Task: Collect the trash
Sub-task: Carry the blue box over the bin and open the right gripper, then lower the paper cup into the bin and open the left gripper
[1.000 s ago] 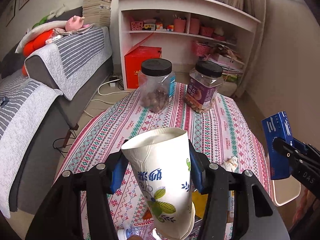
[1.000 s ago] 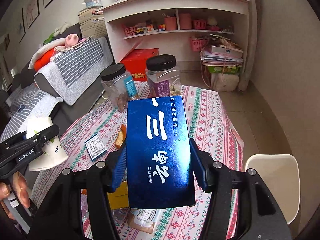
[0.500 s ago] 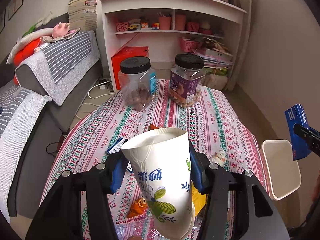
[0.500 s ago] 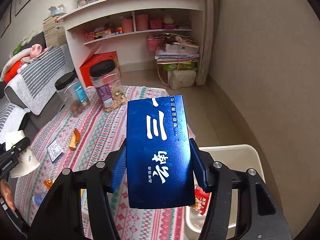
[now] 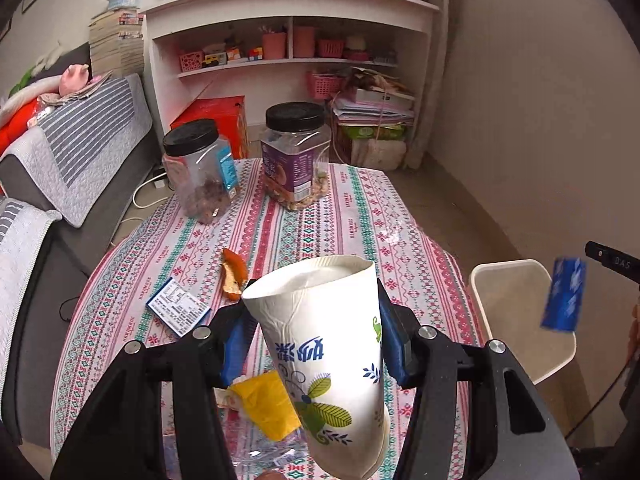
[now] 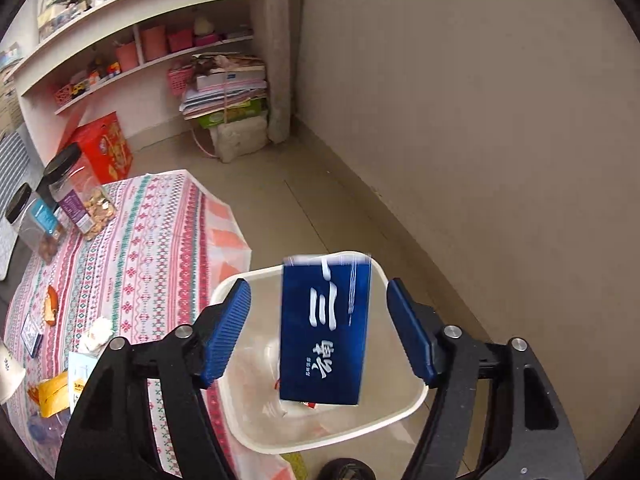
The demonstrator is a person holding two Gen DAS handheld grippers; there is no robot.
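As my right gripper [image 6: 318, 330] opens, the blue box [image 6: 324, 332] — clamped a moment ago — drops free above the bin [image 6: 394, 410]; my left gripper [image 5: 316, 344] grips the paper cup [image 5: 324, 360] — next in.

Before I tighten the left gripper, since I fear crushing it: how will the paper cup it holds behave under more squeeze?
The paper cup looks thin and soft: its wall is already creased where the left gripper pinches it, so more squeeze would probably buckle it further. It appears empty, so likely light. The tapered shape might let it slip.
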